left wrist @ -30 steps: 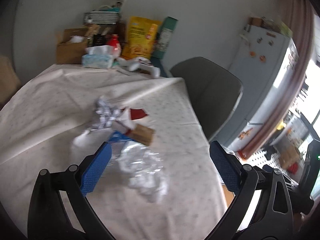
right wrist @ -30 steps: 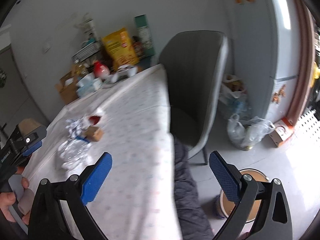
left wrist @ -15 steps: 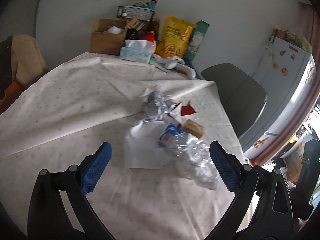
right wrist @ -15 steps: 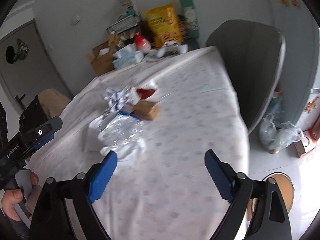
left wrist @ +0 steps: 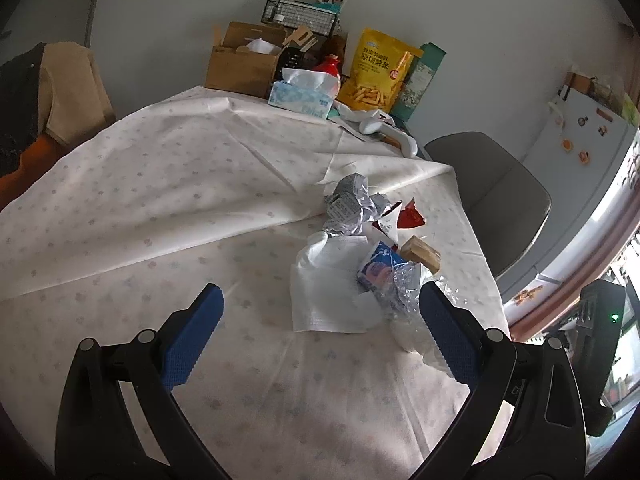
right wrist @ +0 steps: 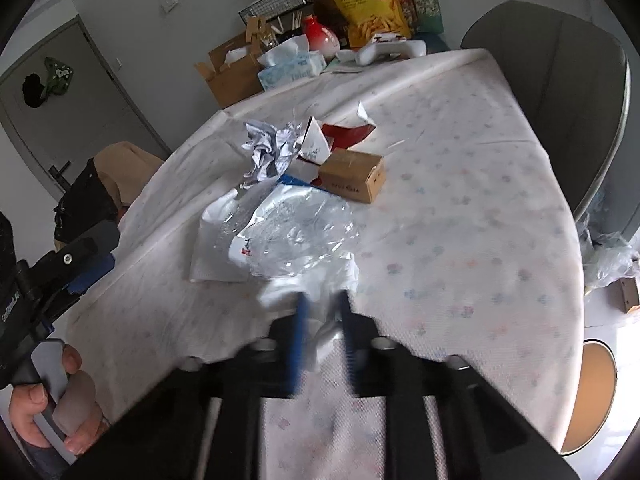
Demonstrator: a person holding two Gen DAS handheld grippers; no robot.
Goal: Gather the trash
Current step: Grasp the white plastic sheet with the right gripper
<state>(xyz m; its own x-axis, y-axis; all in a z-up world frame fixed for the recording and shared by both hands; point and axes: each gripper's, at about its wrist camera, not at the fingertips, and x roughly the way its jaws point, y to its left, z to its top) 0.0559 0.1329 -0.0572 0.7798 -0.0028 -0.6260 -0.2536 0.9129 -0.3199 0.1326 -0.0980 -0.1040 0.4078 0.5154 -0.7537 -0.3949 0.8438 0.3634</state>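
Observation:
A heap of trash lies on the white tablecloth (left wrist: 160, 184): crumpled paper (left wrist: 352, 206), a white face mask (left wrist: 328, 284), a blue wrapper (left wrist: 378, 266), a small brown carton (right wrist: 354, 176), a torn red-and-white box (right wrist: 320, 144) and clear crinkled plastic wrap (right wrist: 296, 232). My left gripper (left wrist: 320, 336) is open and empty, just short of the mask. My right gripper (right wrist: 324, 312) is blurred with motion, its jaws nearly together on the near edge of the plastic wrap.
At the table's far end stand a cardboard box (left wrist: 244, 64), a tissue box (left wrist: 302, 94), a yellow snack bag (left wrist: 376, 72) and a wire basket (left wrist: 300, 16). A grey chair (right wrist: 560, 92) stands right of the table. A round bin (right wrist: 592, 396) is on the floor.
My right gripper has gone from wide open to nearly shut around the near edge of the plastic wrap. My left gripper has shifted so the heap sits further right in its view.

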